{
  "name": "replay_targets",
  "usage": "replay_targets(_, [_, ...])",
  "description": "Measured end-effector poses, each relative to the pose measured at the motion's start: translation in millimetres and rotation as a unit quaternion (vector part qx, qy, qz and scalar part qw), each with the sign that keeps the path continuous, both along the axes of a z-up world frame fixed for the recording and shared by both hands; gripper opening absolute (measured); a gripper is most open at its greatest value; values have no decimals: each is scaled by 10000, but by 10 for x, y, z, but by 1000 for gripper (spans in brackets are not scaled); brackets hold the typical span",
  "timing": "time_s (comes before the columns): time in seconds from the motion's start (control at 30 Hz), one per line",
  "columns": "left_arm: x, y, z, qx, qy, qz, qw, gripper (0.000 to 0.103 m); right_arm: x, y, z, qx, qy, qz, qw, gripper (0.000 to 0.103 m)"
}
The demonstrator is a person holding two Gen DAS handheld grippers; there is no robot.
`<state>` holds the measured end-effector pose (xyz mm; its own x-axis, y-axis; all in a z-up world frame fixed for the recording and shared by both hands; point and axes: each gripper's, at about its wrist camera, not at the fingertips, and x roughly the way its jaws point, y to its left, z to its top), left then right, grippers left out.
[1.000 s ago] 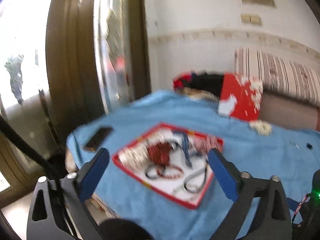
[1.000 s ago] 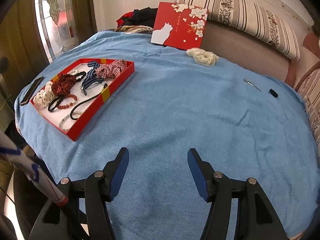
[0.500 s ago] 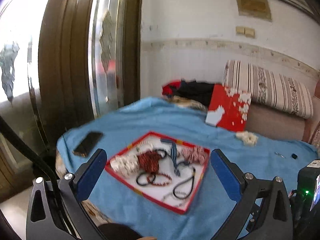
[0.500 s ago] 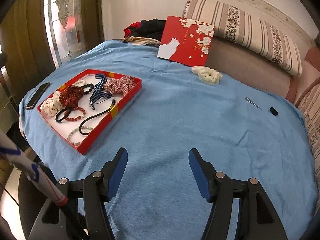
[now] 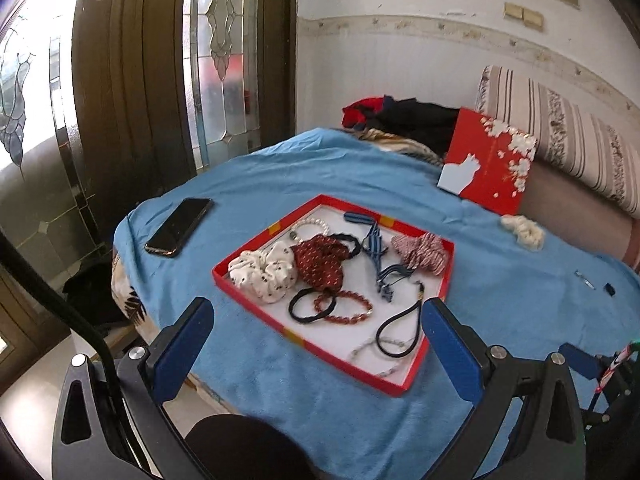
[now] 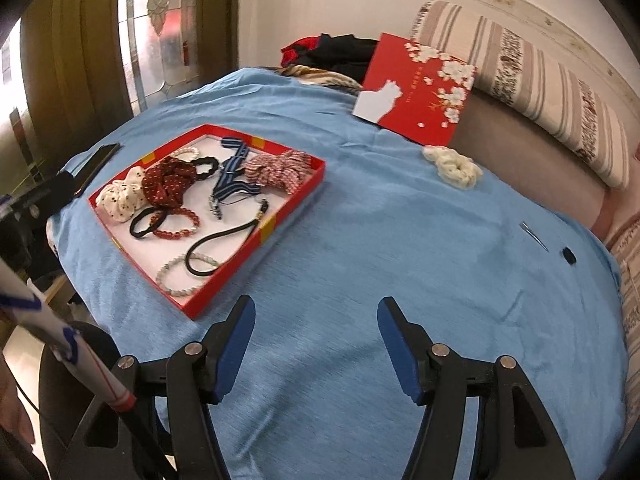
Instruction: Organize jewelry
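Left gripper point(image 5: 316, 328): I'm holding it spread, empty.
Right gripper point(image 6: 316, 320): spread, empty.
Cream scrunchie point(image 6: 454, 168), frame's upper right: I'm expecting soft, light; pinching its bunched fabric.

A tray point(image 5: 436, 316) sits on the desk point(image 6: 360, 280) ahead of my left gripper point(image 5: 316, 336), scrunchies and bracelets inside it. A phone point(image 5: 180, 226) lies left of it. Behind, a box lid point(image 6: 416, 88) leans; a loose scrunchie point(image 6: 452, 168) lies beside that.
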<state>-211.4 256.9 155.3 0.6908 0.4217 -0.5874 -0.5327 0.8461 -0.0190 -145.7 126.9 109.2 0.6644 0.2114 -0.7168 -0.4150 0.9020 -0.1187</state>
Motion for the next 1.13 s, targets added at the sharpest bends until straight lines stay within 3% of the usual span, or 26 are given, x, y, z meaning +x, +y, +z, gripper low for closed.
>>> replay_targets(0.6, [122, 263, -236, -612, 444, 51, 9971, 103, 85, 192, -71, -43, 156, 97, 9998, 68])
replay_targets(1.13, [171, 303, -326, -610, 737, 171, 9953, 103, 105, 195, -138, 64, 263, 101, 9996, 69])
